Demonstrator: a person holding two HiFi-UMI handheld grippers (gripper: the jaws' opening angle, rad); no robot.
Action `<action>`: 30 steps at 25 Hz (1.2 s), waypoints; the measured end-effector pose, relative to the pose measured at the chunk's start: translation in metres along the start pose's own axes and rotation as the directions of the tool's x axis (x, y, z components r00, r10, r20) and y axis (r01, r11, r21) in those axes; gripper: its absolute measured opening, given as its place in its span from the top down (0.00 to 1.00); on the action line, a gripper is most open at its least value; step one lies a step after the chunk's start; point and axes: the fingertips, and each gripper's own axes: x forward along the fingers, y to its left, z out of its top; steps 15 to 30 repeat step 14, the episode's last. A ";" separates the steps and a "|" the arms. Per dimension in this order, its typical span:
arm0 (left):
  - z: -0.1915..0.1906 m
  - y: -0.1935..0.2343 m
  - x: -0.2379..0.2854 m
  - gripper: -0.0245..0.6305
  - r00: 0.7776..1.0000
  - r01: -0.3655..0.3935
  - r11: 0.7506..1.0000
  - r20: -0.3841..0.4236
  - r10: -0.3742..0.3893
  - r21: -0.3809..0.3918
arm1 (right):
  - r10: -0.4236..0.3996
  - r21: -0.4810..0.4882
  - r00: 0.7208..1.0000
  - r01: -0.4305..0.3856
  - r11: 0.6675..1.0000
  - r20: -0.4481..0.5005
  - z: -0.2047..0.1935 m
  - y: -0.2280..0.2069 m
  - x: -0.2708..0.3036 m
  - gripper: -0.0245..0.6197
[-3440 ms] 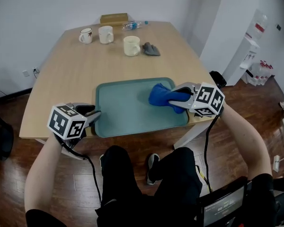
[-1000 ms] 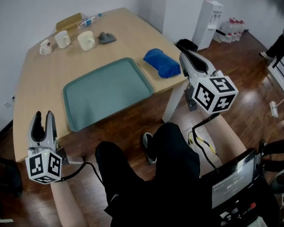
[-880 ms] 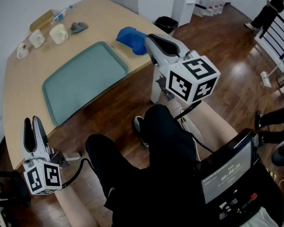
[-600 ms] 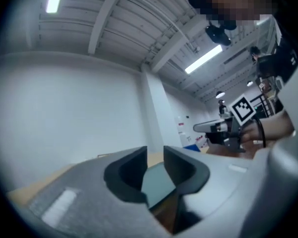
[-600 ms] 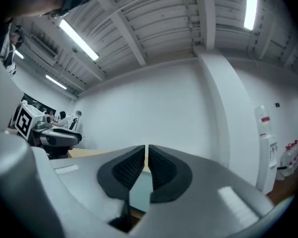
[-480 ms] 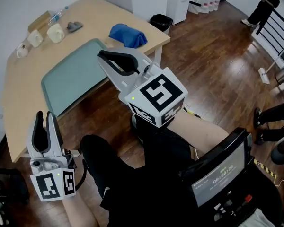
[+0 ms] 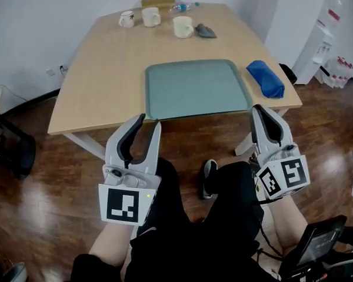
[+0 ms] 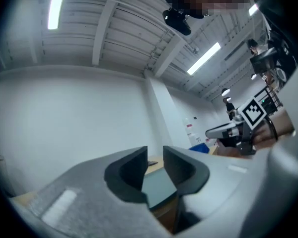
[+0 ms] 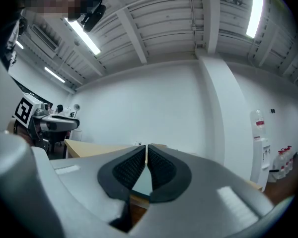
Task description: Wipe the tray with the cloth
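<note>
my left gripper (image 7: pixel 150 121), just narrowed to a slit, and shut right gripper (image 7: pixel 259 108) hang empty short of the worktop (image 7: pixel 106 69), cloth (image 7: pixel 266 79) beside tray (image 7: pixel 191 90).

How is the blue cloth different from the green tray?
The blue cloth is bunched and lumpy; the tray is flat with a raised rim. The cloth is dark blue, the tray pale green. The tray is far bigger than the cloth. Both lie on the wooden table, side by side.
</note>
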 end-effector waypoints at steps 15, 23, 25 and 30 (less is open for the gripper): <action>-0.029 0.039 -0.037 0.82 0.994 -0.074 0.997 -0.084 0.076 0.026 | 0.037 -0.036 0.999 -0.037 0.999 0.010 -0.003 0.032 0.038 0.93; -0.029 0.039 -0.037 0.82 0.994 -0.074 0.997 -0.084 0.076 0.026 | 0.037 -0.036 0.999 -0.037 0.999 0.010 -0.003 0.032 0.038 0.93; -0.029 0.039 -0.037 0.82 0.994 -0.074 0.997 -0.084 0.076 0.026 | 0.037 -0.036 0.999 -0.037 0.999 0.010 -0.003 0.032 0.038 0.93; -0.029 0.039 -0.037 0.82 0.994 -0.074 0.997 -0.084 0.076 0.026 | 0.037 -0.036 0.999 -0.037 0.999 0.010 -0.003 0.032 0.038 0.93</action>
